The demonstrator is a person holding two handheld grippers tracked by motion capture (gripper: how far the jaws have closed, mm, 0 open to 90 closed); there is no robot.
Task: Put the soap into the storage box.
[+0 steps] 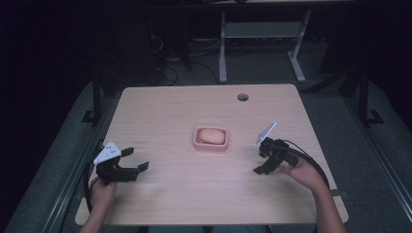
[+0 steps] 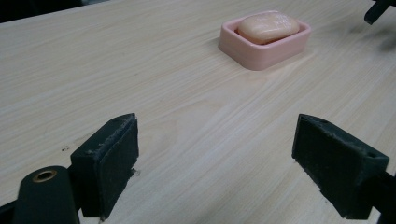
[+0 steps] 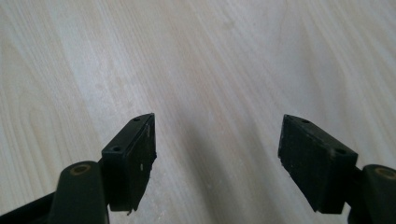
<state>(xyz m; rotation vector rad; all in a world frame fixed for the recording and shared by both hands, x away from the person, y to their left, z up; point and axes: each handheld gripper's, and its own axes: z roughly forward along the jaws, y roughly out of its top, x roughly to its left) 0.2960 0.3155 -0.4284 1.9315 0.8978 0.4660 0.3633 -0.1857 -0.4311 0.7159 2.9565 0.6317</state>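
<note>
Soap, one pale peach oval bar point(image 1: 212, 136), lying in a pink rounded-rectangular plastic dish point(image 1: 198, 143) near the middle of my light wood-grain tabletop point(image 1: 175, 107); bar sits inside the dish walls, its top showing above the rim. In my left gripper view the same bar point(image 2: 268, 26) and dish point(image 2: 261, 57) appear at about one o'clock, well beyond the jaws. Left gripper point(image 1: 136, 159), black with a grey three-cornered plate on top, held in my left hand point(image 1: 103, 192) at roughly eight o'clock from the dish, near the table's left edge, pointing toward the centre; its jaws stand wide apart with bare wood between the pads point(image 2: 112, 161), nothing held. Right gripper point(image 1: 262, 160), black, with its grey plate tilted up, held in my right hand point(image 1: 305, 173) at about four o'clock from the dish, near it but apart, nose tipped down toward the tabletop; its jaws are parted, pads point(image 3: 135, 161) framing bare wood grain, nothing gripped. Round dark cable hole point(image 1: 242, 97) in the tabletop at about one o'clock from the dish, near the far edge. White-legged desk frame point(image 1: 222, 48) on the floor beyond the table at twelve o'clock.
</note>
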